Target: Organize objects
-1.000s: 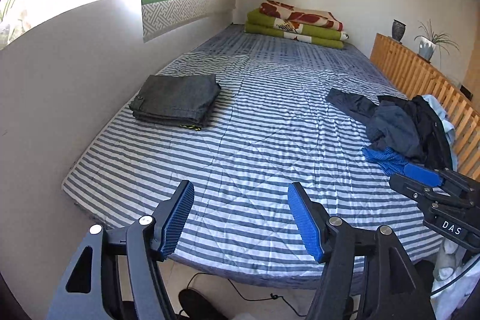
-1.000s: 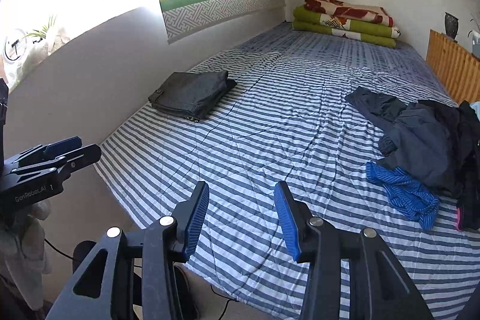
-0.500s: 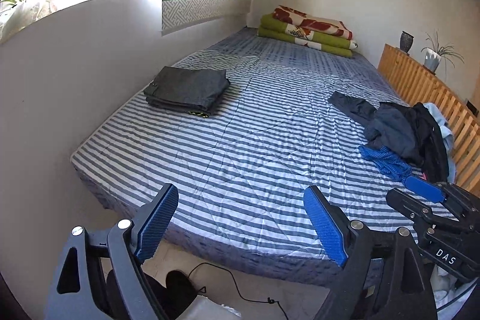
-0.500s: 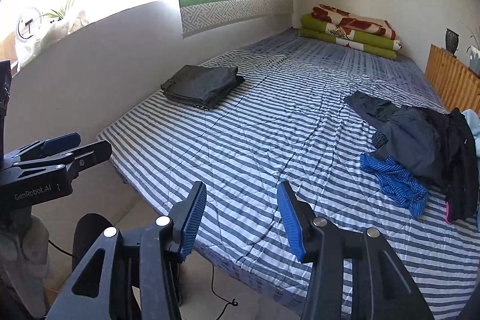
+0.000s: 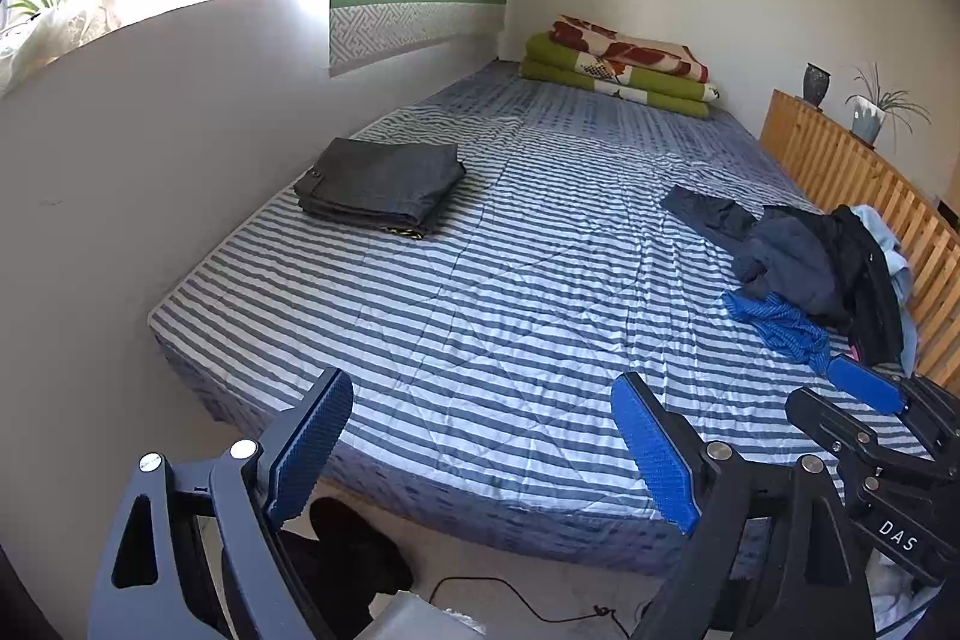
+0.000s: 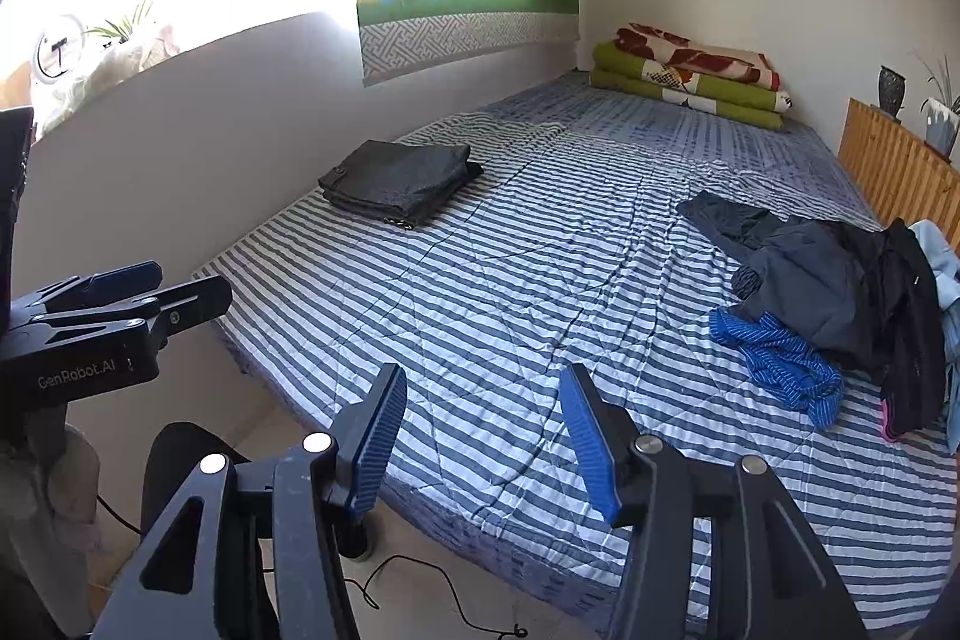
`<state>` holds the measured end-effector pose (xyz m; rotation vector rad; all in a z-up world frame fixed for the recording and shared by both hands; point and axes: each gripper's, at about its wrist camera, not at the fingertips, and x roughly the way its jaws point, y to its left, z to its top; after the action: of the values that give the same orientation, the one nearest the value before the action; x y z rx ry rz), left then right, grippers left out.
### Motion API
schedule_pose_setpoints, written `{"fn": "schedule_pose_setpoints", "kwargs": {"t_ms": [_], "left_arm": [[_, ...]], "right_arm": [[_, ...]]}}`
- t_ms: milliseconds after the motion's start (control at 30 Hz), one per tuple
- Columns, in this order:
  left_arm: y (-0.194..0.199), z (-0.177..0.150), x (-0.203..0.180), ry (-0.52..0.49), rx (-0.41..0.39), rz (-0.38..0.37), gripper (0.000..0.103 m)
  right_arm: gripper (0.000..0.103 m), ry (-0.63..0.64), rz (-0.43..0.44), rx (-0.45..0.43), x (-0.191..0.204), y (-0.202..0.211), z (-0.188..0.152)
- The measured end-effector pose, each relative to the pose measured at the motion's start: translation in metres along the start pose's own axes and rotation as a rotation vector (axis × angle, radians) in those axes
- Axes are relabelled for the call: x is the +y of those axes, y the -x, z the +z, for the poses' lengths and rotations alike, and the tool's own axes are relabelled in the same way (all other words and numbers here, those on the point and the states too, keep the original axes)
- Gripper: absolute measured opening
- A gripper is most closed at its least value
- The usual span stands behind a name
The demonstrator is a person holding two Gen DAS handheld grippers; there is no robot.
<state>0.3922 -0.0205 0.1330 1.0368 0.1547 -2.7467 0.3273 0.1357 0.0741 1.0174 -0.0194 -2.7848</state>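
Observation:
A folded dark grey garment (image 5: 381, 181) (image 6: 399, 181) lies on the left side of the striped bed (image 5: 480, 280) (image 6: 480, 250), near the wall. A heap of loose dark clothes (image 5: 804, 256) (image 6: 840, 280) sits at the right side, with a crumpled blue striped garment (image 5: 780, 328) (image 6: 780, 358) at its front. My left gripper (image 5: 480, 388) hangs open and wide over the bed's near edge, empty. My right gripper (image 6: 483, 376) is beside it; its jaws are opening and nothing is between them. Both are well short of the clothes.
Folded green and red blankets (image 5: 618, 67) are stacked at the bed's far end. A wooden slatted rail (image 5: 840, 160) with a vase and a potted plant runs along the right. A black cable (image 6: 420, 580) lies on the floor below the bed's edge.
Both grippers have drawn back from the bed, so its near edge and the floor now show. The left jaws have spread much wider; the right jaws have widened a little.

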Motion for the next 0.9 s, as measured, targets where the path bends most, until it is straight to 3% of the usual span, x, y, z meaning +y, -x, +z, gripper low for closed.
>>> {"fn": "schedule_pose_setpoints", "kwargs": {"t_ms": [167,367,900], "left_arm": [[-0.004,0.008,-0.007,-0.036,-0.028,0.025,0.091],[-0.012,0.014,-0.016,-0.051,-0.028,-0.014,0.091],[-0.021,0.008,-0.024,-0.075,-0.015,-0.041,0.091]], "right_arm": [[0.050,-0.040,-0.009,-0.010,-0.014,0.001,-0.003],[0.051,-0.061,-0.033,-0.007,-0.027,0.002,-0.005],[0.054,-0.055,-0.046,-0.028,-0.024,0.005,-0.009]]}}
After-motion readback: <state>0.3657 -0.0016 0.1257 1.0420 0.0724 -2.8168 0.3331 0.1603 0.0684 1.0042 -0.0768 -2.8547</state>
